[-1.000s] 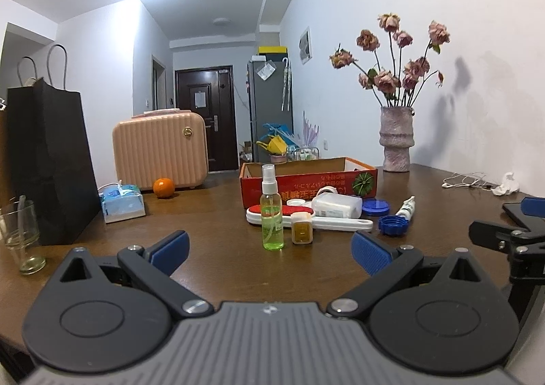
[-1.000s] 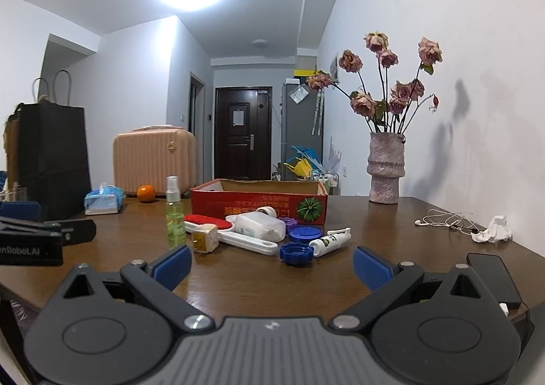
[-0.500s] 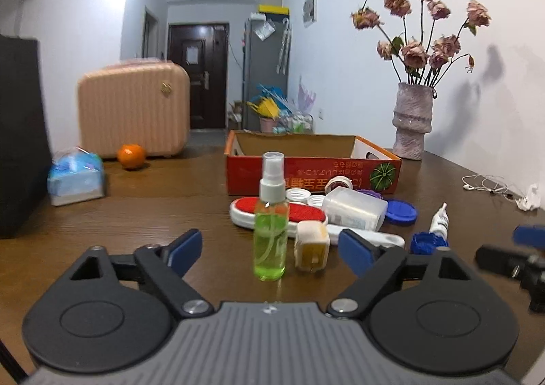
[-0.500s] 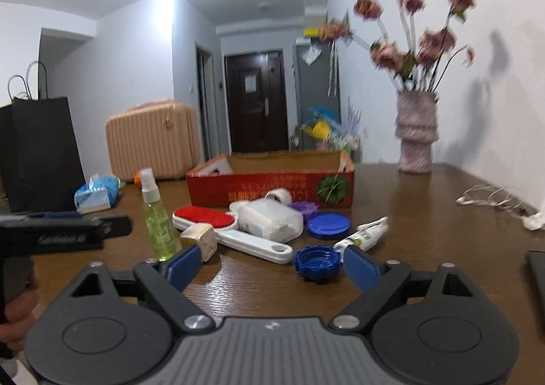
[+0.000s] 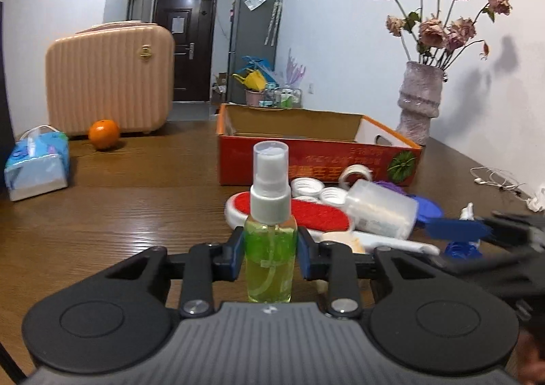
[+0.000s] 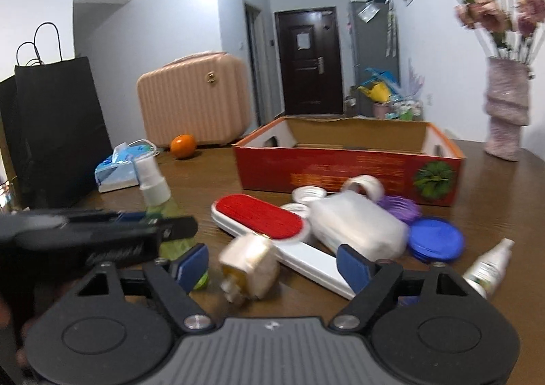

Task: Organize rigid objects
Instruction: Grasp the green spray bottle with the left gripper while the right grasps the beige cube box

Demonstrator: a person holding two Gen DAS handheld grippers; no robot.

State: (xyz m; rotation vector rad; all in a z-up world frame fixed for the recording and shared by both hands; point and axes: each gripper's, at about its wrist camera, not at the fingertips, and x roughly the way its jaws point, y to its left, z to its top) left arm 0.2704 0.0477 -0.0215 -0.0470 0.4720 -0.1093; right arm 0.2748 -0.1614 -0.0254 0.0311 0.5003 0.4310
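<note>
The little spray bottle with green liquid stands upright on the brown table, in front of the red cardboard box. The left gripper has closed tight on it, and its two blue pads press the bottle's sides just under the white cap.

Right beside the bottle sits a small cream and yellow block. It looks tilted and blurry. The right gripper has its jaws on each side of this block. The jaws have just been closing, but the pads do not touch the block, so it is not gripped.

Behind the block lies a white brush with a red pad. A white plastic jar lies on its side next to it. Near the jar are white caps, a roll of tape, a purple thing, a flat blue lid and a small white tube.

The red box is open at the top.

Farther away on the table are an orange, a blue tissue pack, a pink case, a black paper bag and a vase of dry pink flowers.
</note>
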